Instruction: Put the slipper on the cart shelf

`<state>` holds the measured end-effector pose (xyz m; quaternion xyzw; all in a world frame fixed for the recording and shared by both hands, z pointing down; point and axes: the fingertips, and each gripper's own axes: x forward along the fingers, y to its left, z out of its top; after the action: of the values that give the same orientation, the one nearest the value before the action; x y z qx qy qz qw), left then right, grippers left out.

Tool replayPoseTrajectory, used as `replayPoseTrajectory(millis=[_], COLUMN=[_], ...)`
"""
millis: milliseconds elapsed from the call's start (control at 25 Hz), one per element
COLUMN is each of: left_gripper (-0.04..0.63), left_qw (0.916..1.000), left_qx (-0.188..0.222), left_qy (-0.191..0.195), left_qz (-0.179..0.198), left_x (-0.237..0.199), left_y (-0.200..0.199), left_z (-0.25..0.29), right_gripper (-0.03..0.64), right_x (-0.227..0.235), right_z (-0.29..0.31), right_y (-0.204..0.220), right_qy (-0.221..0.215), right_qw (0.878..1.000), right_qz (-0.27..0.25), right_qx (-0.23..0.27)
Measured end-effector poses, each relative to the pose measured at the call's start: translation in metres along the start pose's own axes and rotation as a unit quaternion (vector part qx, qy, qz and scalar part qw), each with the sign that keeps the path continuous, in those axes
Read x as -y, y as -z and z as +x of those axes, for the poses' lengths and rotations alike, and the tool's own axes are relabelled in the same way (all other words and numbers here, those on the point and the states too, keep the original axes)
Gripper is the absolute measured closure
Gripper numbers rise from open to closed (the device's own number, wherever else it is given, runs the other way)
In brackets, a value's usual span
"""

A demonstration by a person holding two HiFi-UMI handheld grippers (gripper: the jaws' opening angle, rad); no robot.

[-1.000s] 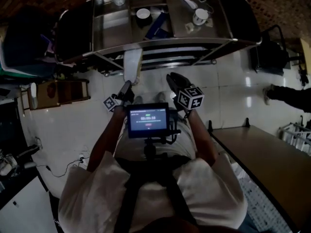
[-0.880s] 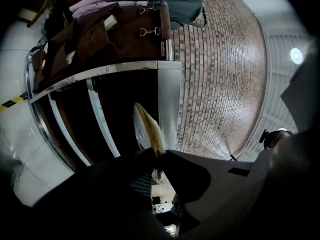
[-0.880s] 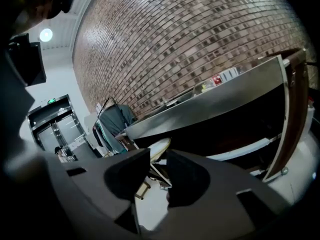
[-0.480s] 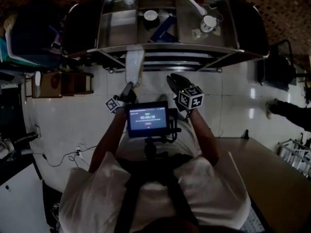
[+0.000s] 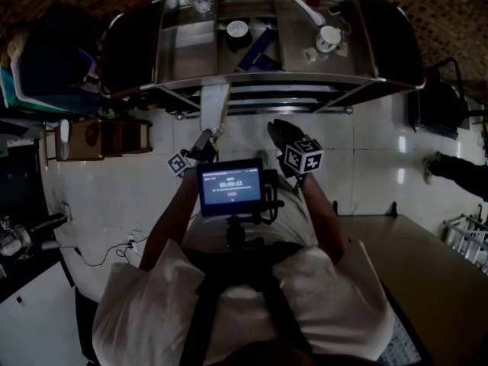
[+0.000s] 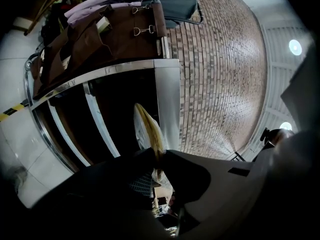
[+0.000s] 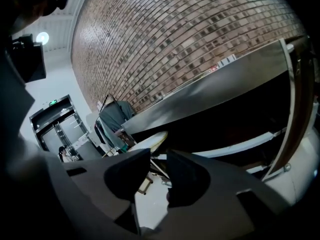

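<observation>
1. Pale slipper, upper centre of frame, is clamped by one end in your left gripper. Its long axis points up-frame at the cart shelf, straight ahead.
2. Right gripper sits just beside it, part-open and empty.

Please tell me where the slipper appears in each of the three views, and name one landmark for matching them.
Head view: slipper upper centre, at the cart's front edge, held by the left tongs.
Left gripper view: slipper at centre, edge-on, pinched in the tongs.
Right gripper view: slipper left of centre, a pale strip just above the open right tongs.
Shared landmark: the steel cart.
</observation>
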<state>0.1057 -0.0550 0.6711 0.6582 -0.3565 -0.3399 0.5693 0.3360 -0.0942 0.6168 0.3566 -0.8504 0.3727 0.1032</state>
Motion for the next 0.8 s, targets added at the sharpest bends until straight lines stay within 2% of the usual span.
replayPoseTrajectory(millis=[440, 800], left_gripper=[0.534, 0.534], left_qw=[0.9997, 0.9993], left_qx=[-0.019, -0.029], left_qy=[-0.013, -0.021], left_qz=[-0.008, -0.003], left_x=[-0.019, -0.033], left_y=[-0.018, -0.028], left_z=[0.025, 0.050], right_gripper=[0.485, 0.485], right_x=[0.006, 0.022], right_z=[0.005, 0.001], right_y=[0.005, -0.004], right_qy=[0.026, 0.043], right_qw=[0.999, 0.999], right_qz=[0.025, 0.014], right_qx=[0.008, 0.022])
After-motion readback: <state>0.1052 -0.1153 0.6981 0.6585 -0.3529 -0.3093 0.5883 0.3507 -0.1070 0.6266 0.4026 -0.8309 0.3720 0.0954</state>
